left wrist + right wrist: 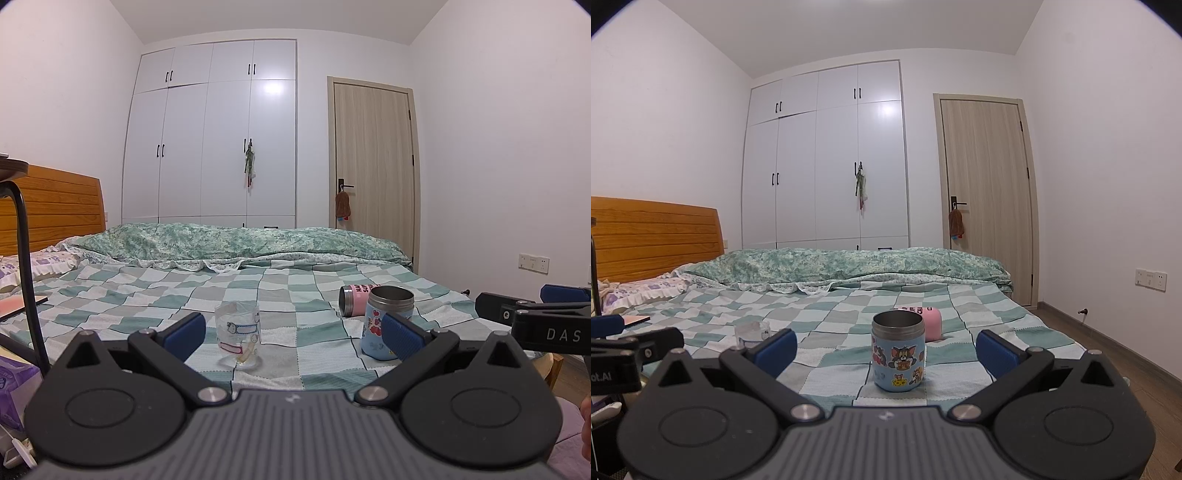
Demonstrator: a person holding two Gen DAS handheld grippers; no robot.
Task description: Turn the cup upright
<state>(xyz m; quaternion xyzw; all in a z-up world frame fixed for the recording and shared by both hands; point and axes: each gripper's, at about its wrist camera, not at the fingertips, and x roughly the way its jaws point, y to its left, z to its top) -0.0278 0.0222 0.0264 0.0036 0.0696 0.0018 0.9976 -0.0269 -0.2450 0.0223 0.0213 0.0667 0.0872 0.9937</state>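
Observation:
A pink steel cup [355, 300] lies on its side on the checked bedspread, mouth toward the left; in the right wrist view it [933, 322] lies behind the blue cup. A light blue cartoon cup [384, 325] [898, 354] stands upright with its mouth up. A clear glass with stickers [240, 334] [752, 332] stands on the bed to the left. My left gripper [293, 336] is open and empty, the glass between its fingers' line of sight. My right gripper [886, 349] is open and empty, just short of the blue cup.
The bed [147, 295] carries a rolled green quilt [240, 240] at the back and pillows by the wooden headboard [55, 206]. A black stand pole [27, 266] rises at the left. A wardrobe [210, 129] and a door [373, 166] stand behind.

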